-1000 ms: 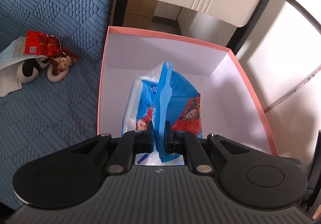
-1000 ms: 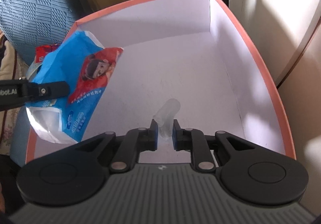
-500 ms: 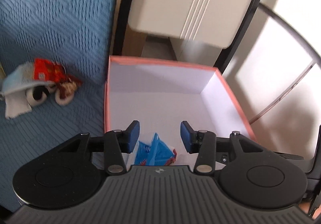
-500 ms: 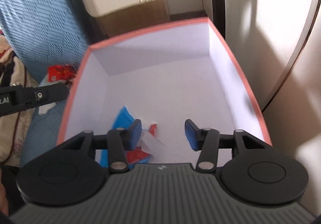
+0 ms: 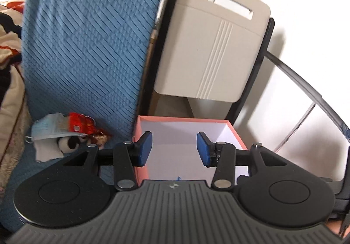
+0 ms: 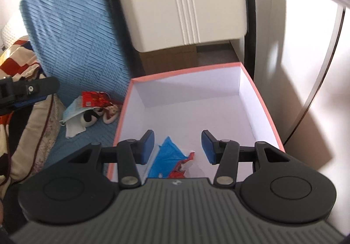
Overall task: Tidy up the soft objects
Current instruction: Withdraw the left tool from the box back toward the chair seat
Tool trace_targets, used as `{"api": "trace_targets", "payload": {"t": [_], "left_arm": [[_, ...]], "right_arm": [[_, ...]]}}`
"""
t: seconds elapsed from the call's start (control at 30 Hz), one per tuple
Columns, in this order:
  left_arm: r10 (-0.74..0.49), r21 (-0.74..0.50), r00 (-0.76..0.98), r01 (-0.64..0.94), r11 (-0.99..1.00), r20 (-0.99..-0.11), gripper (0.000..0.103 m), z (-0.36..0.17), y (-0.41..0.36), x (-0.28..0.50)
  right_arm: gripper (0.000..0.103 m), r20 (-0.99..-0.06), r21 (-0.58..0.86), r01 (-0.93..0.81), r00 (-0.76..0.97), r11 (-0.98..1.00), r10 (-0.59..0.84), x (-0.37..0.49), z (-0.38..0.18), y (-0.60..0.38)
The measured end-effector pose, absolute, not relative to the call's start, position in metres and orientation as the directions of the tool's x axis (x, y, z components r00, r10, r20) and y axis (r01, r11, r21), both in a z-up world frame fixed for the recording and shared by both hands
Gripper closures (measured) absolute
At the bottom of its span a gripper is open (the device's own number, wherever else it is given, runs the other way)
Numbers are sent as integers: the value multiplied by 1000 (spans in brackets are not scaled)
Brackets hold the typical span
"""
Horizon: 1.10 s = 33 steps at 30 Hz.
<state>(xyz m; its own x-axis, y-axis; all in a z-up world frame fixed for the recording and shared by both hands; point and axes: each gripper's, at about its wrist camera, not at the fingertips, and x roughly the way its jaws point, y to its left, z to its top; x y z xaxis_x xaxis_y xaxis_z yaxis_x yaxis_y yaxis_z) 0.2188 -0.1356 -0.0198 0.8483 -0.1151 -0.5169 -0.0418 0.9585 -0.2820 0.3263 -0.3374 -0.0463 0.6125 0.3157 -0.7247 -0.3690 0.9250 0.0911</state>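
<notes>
Through my left claw (image 5: 174,149) I am looking over the pink box (image 5: 183,119), jaws standing apart and empty; the mask-and-toy pile (image 5: 65,134) is lying left on the blue cover. Through my right claw (image 6: 177,146), likewise apart and empty, the blue packet (image 6: 167,160) is lying inside the box's near end. One item boxed; next I am judging a reach left for the pile.

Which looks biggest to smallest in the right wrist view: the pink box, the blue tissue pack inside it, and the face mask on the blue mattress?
1. Pink box, by far the largest.
2. Blue tissue pack, partly hidden by the tool body.
3. Face mask; it sits farther away, so its rank against the pack is unsure.
</notes>
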Motion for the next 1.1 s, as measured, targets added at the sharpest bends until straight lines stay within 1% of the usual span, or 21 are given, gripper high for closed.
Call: {"api": "trace_targets", "payload": {"t": [0.3,0.43,0.5,0.67,0.83,1.1], "left_arm": [[-94,-253,876,-32,967,-472,52,-8,-113,176],[-64,-252,907,-48,966,-417,52,-5,-98,156],[-53,-252,912,-56,966,-406,52,-4,-91,150],[-53,-262,918,-56,963,-392,52,-8,-76,137],[-28,-250,922,-76,965,-387,52,-18,-61,126],[10,-239,915,-116,964,-402,52,-49,-35,115]], "right_arm": [[53,-688,55,-419,642,907,338,288,-28,-310],[53,-678,49,-437,646,898,351,274,-24,-297],[53,-673,44,-448,648,893,358,268,-24,-290],[53,-669,36,-464,647,885,366,256,-29,-275],[53,-676,34,-484,634,875,377,244,-42,-261],[53,-686,43,-501,614,864,390,234,-72,-242]]}}
